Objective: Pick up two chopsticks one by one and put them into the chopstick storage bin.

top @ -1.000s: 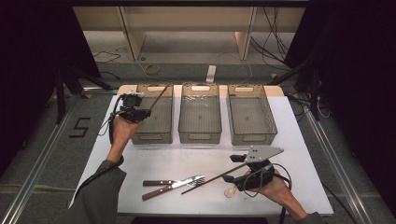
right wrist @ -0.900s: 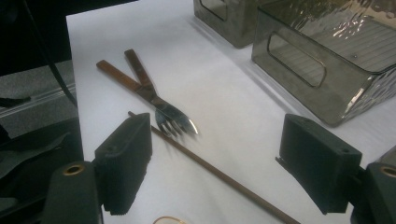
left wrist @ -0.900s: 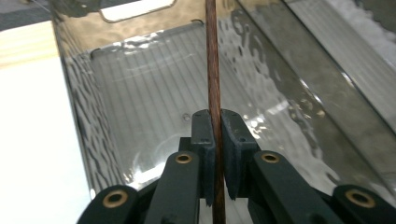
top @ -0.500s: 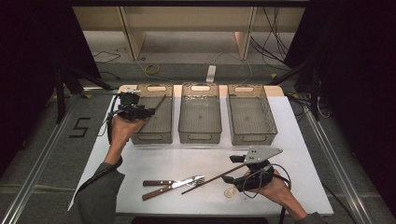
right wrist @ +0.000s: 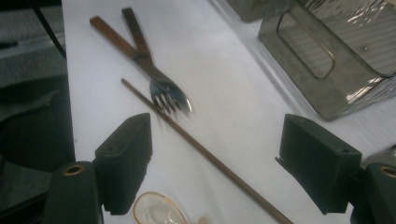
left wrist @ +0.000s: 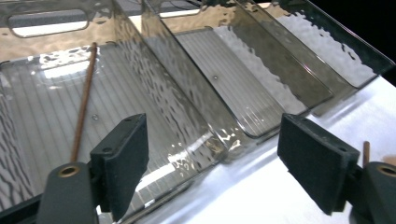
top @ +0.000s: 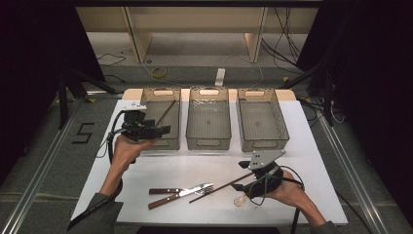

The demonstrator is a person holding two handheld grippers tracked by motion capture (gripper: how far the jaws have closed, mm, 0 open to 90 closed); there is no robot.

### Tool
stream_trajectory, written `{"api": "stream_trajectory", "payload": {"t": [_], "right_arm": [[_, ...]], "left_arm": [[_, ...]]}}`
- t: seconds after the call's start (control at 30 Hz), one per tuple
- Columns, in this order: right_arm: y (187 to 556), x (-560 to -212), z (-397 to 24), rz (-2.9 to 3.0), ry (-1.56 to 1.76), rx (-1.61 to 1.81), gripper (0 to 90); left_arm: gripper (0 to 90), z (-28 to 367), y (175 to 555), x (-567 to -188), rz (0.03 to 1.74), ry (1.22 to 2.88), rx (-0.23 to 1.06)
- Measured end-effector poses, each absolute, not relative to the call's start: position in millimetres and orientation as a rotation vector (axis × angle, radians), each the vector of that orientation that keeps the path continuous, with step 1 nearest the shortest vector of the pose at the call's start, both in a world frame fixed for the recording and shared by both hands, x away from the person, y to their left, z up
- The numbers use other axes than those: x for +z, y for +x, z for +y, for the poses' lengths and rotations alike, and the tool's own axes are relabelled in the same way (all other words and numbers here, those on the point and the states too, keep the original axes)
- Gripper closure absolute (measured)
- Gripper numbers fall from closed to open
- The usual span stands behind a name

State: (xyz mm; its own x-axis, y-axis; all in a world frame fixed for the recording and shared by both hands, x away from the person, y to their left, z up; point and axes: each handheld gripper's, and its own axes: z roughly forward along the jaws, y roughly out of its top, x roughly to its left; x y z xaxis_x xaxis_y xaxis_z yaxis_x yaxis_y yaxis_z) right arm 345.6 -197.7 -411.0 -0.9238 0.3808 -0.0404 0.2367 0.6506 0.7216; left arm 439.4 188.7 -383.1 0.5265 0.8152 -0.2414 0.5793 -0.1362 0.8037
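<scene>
One brown chopstick [top: 166,112] lies slanted in the left clear bin [top: 146,100], and it appears as a thin brown chopstick [left wrist: 83,107] on the ribbed floor of that bin [left wrist: 42,135]. My left gripper [top: 162,130] hangs open at this bin's near left corner, jaws wide apart in the left gripper view [left wrist: 212,135] with nothing between them. A second chopstick [top: 219,187] lies on the white table. My right gripper [top: 247,179] stands open over its right end, and that chopstick [right wrist: 205,154] runs between the parted jaws [right wrist: 215,154], apart from both pads.
Two wooden-handled forks [top: 179,191] cross on the table left of the chopstick, tines [right wrist: 170,98] near it. A clear spoon [top: 240,200] lies by my right hand. The middle bin [top: 208,140] and right bin [top: 277,117] stand beside the left one.
The left gripper drew back toward the near side, off the left bin, and the chopstick now rests lower inside that bin. The right gripper barely moved.
</scene>
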Motion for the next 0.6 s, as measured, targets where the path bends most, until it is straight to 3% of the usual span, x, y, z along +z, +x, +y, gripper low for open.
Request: {"api": "stream_trajectory", "payload": {"t": [0.43,0.6], "right_arm": [[374,-415,-180,2.849,0.380,0.795,29.6],[381,-421,-172,2.897,0.355,0.698,36.1]], "left_arm": [[17.3,174,400,-394,1.077,1.811,0.273],[16.3,163,385,-397,1.018,1.853,0.266]]}}
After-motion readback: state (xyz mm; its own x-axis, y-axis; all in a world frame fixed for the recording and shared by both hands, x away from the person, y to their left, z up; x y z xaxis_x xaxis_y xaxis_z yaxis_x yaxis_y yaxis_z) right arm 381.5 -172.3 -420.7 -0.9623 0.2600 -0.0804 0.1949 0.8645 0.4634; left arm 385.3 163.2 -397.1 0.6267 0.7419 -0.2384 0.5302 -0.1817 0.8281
